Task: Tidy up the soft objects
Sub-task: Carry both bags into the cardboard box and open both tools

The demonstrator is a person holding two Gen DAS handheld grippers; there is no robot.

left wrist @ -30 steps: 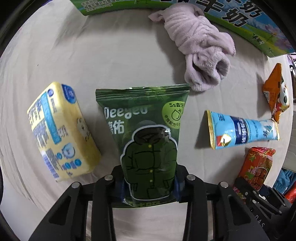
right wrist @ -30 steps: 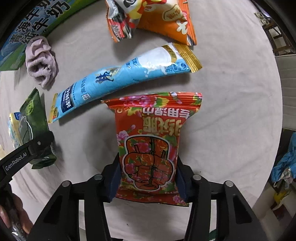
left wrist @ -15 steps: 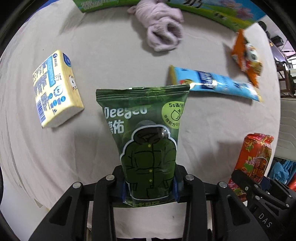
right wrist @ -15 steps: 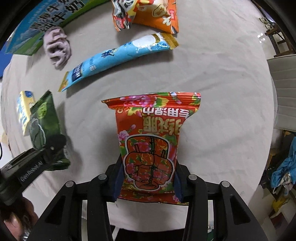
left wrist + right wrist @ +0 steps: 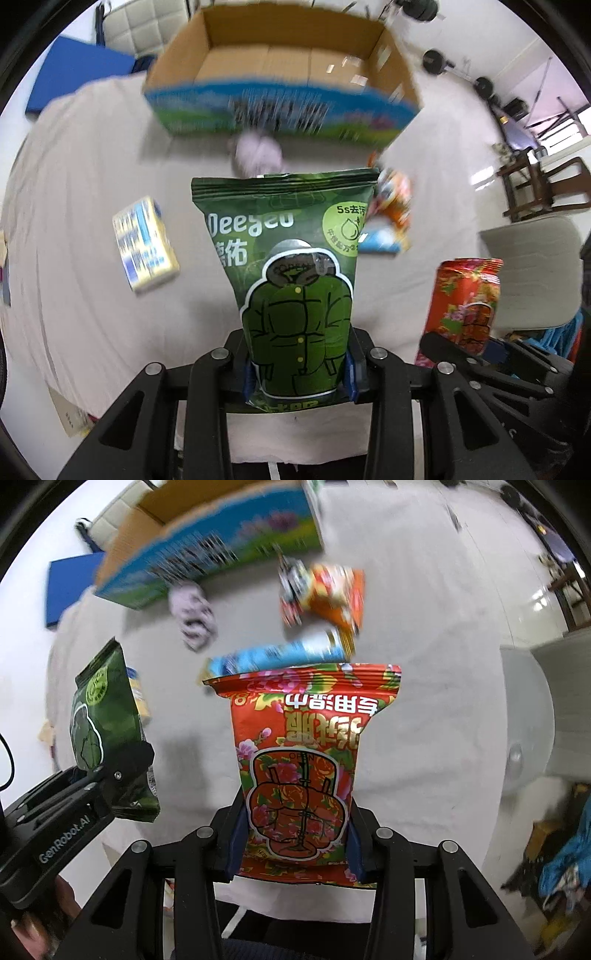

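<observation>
The green packet (image 5: pixel 291 273) carries a darker green padded-jacket drawing outlined in white, white lettering and a pale green round badge. The red packet (image 5: pixel 303 764) is covered in pink and yellow flowers. The tissue pack (image 5: pixel 146 243) is yellow with blue print. The cardboard box (image 5: pixel 280 88) is brown, with a blue-and-green printed front. The cloth (image 5: pixel 194 616) is pale lilac, and the tabletop (image 5: pixel 92 184) is beige.

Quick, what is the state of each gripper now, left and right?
Left gripper: closed, holding the green pouch.
Right gripper: closed, holding the red floral pouch.
</observation>
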